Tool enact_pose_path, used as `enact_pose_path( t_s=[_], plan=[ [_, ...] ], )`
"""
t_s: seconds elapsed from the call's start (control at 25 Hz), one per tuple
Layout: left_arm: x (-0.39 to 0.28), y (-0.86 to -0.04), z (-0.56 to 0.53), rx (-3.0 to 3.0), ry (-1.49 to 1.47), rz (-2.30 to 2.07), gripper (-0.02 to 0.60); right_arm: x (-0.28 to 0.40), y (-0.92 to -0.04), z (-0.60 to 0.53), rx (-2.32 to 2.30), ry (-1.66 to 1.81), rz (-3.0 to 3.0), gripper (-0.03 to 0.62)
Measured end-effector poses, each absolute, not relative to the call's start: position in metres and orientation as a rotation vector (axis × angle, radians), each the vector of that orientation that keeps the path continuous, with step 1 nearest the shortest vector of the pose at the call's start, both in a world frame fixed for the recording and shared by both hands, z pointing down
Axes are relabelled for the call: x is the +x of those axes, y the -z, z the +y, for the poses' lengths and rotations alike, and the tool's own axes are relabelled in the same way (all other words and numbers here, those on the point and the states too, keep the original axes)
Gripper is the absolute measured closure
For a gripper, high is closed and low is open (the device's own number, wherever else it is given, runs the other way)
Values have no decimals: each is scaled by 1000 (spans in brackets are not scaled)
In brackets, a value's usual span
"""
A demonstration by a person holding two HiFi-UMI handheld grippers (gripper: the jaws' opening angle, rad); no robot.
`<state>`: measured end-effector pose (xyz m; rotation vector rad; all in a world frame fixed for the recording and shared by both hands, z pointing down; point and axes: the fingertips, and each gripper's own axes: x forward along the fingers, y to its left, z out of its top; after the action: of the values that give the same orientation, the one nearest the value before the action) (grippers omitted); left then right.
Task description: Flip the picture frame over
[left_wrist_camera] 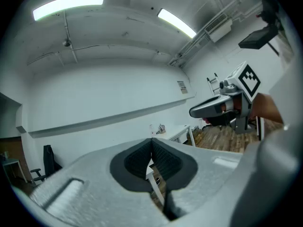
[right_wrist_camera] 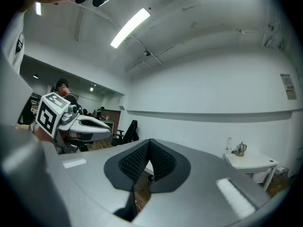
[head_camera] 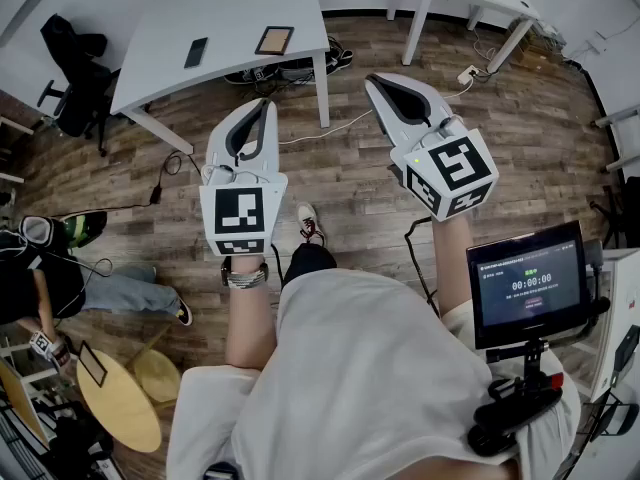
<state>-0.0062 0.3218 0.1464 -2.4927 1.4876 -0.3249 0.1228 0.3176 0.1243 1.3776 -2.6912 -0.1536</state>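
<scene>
Since the picture frame (head_camera: 274, 40) sits way off on the white table (head_camera: 240, 8) next to a phone (head_camera: 196, 52), nothing's in reach yet — left gripper (head_camera: 264, 105) and right gripper (head_camera: 373, 80) both clenched empty, held level, presumably just for carrying.

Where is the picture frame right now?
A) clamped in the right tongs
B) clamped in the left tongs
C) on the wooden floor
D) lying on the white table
D: the picture frame lies on the white table beside the phone; the left tongs and right tongs are shut and empty.
</scene>
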Motion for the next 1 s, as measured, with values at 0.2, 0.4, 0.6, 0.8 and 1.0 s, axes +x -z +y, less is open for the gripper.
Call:
enact_pose_path(
  t_s=[0.2, 0.4, 0.6, 0.8, 1.0],
  plan=[
    [-13, -143, 289, -2493, 318, 1487, 577, 113, -120, 286, 1379, 156, -2693, 592],
    [-24, -161, 221, -2514, 340, 1485, 577, 107, -128, 221, 1405, 143, -2710, 591],
    [-38, -177, 167, -2537, 391, 1462, 577, 102, -144, 166, 1435, 101, -2668, 591],
    [-51, -193, 117, -2567, 467, 1409, 576, 84, -160, 117, 1439, 50, -2641, 592],
    [-58, -210, 77, -2602, 512, 1357, 575, 70, -178, 78, 1450, -2, -2616, 591]
  ],
)
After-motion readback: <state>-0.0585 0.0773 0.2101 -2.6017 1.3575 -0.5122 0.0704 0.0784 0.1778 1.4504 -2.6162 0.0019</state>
